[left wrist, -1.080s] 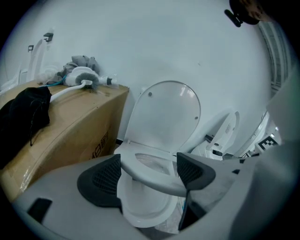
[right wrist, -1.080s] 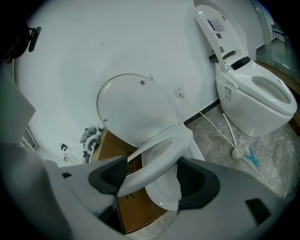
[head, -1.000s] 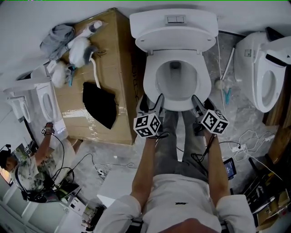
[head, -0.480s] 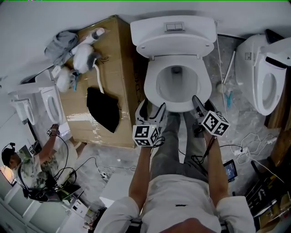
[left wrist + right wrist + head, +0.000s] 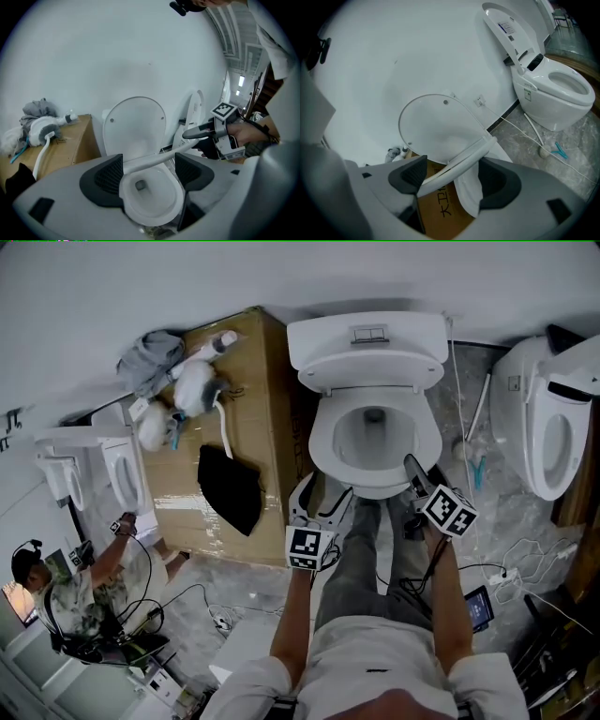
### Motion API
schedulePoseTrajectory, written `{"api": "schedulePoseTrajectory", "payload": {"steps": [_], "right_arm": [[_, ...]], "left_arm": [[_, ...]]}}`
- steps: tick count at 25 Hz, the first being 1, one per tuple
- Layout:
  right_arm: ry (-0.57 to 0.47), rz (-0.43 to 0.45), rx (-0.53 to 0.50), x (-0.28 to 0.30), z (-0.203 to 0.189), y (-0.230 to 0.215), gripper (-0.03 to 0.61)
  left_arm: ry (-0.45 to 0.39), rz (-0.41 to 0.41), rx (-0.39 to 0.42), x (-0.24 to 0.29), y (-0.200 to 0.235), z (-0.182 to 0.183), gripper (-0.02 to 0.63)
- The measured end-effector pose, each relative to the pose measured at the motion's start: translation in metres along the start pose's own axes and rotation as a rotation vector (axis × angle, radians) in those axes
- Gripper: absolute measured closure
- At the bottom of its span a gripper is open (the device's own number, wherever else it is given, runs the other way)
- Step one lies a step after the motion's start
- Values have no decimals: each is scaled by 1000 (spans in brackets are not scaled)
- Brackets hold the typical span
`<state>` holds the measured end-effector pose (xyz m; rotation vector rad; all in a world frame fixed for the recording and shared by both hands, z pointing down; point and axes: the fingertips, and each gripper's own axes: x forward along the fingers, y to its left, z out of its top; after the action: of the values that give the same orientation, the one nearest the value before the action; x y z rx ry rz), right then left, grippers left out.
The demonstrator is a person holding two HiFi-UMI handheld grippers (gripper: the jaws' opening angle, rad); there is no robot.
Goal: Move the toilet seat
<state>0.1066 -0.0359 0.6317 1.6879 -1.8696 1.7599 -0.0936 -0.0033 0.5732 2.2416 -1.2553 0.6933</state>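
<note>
Step in hand, by my read: the seat swing, mid-travel. The toilet seat is off the bowl, slanting above the bowl's front half. The lid stands upright behind the bowl.

Left gripper is at the bowl's front-left with its jaws wide apart. The seat's front edge runs across the gap from pad to pad, so it looks carried, not pinched.

Right gripper is at the bowl's front-right, jaws also wide apart. The seat rim crosses between them and I see no squeeze.

I can't tell whether the seat is going up or down. Either way, the next move needs the 2 grippers to follow the hinge arc together at matched height, so the ring doesn't twist or slip off. If up, lean it on the lid. If down, ease it onto the bowl without dropping it.
</note>
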Motion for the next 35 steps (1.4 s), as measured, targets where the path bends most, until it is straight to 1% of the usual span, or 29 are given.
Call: {"api": "schedulePoseTrajectory", "payload": {"steps": [4, 7, 8, 9, 10, 15, 19, 24, 26, 27, 30, 35], "right_arm": [[-14, 11, 17, 5, 11, 6, 227], [-11, -1, 36, 3, 13, 9, 227], [-9, -5, 42, 3, 14, 11, 227], [-8, -7, 45, 3, 16, 11, 227], [-8, -7, 48, 3, 17, 12, 227], [-5, -1, 58, 3, 21, 15, 227], [-13, -23, 59, 0, 22, 15, 228], [-38, -15, 37, -8, 29, 23, 227], [-46, -7, 0, -12, 33, 26, 228], [-50, -2, -34, -14, 36, 29, 228], [-65, 17, -169, -22, 47, 42, 229], [-83, 43, -343, -34, 60, 59, 229]], "left_arm": [[32, 3, 108, 9, -4, 4, 245], [39, 22, 144, 14, -5, 7, 254], [33, 36, 151, 15, -4, 9, 278], [26, 53, 158, 16, -3, 12, 354], [20, 66, 164, 17, -1, 14, 392], [17, 65, 166, 20, 2, 19, 391], [12, 66, 161, 22, 3, 24, 391], [-7, 76, 151, 25, 8, 33, 391], [-16, 78, 146, 26, 11, 37, 391], [-20, 79, 143, 27, 12, 39, 391], [-36, 82, 133, 30, 15, 46, 391], [-56, 83, 122, 35, 20, 56, 391]]}}
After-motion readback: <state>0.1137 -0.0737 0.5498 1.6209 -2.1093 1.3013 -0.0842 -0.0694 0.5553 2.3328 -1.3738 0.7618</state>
